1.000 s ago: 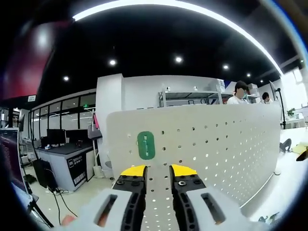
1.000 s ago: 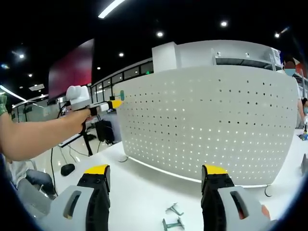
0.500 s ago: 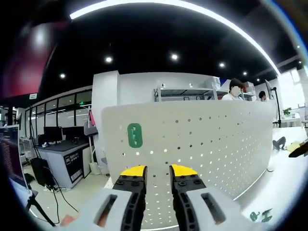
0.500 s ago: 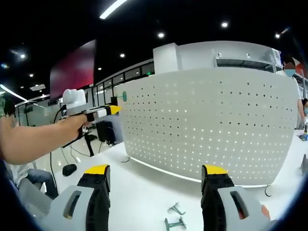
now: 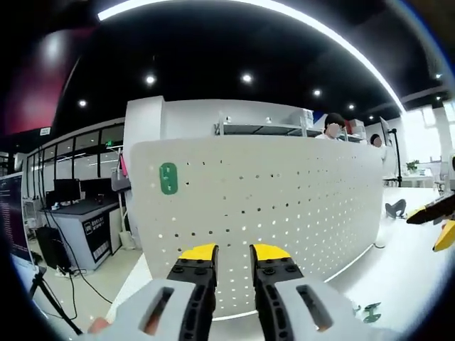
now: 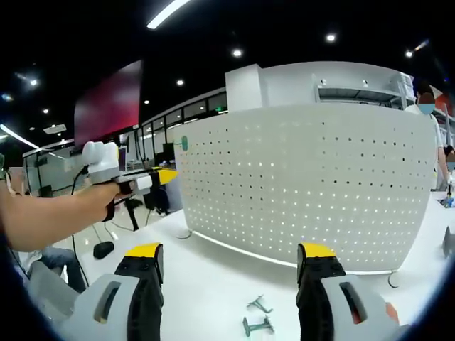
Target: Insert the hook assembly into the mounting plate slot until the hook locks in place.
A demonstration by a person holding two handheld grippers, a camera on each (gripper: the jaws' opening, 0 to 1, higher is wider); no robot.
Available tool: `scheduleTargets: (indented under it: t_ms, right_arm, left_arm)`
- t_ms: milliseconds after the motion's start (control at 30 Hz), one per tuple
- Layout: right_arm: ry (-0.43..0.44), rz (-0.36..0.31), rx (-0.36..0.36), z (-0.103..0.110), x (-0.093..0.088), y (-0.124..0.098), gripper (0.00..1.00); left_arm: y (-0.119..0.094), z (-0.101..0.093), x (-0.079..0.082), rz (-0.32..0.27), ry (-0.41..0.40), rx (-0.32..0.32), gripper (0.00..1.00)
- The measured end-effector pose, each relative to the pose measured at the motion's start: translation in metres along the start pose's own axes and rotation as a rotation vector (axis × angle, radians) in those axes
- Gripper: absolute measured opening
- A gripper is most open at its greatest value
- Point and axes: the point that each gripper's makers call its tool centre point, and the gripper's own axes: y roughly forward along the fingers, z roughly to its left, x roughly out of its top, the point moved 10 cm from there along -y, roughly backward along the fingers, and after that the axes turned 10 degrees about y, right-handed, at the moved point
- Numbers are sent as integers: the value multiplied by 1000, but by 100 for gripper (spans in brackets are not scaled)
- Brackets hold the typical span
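Observation:
The white perforated mounting plate (image 5: 284,206) stands upright on the table, with a green hook piece (image 5: 168,178) fixed near its upper left corner. My left gripper (image 5: 233,252) sits back from the plate, its yellow-tipped jaws close together with nothing between them. In the right gripper view the same plate (image 6: 313,177) spans the middle, and the green piece (image 6: 183,143) sits at its left edge. The left gripper (image 6: 167,174), held in a person's hand, hovers just left of that edge. My right gripper (image 6: 231,250) is wide open above the table. Loose metal hooks (image 6: 257,316) lie in front of it.
The white table (image 6: 213,284) runs under the plate. Small hook parts (image 5: 370,310) lie at the lower right of the left gripper view, and the right gripper's yellow tips (image 5: 437,220) enter at the right edge. Desks and seated people fill the office behind.
The left gripper has drawn back from the plate and away from the green piece, which stays on the plate. The right gripper has not moved.

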Motion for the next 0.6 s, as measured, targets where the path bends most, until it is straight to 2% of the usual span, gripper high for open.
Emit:
scheduleTargets:
  t_ms: [600]
  right_arm:
    - [-1, -13, -2, 4, -1, -17, 78]
  left_arm:
    - [-33, -46, -6, 27, -7, -103, 18]
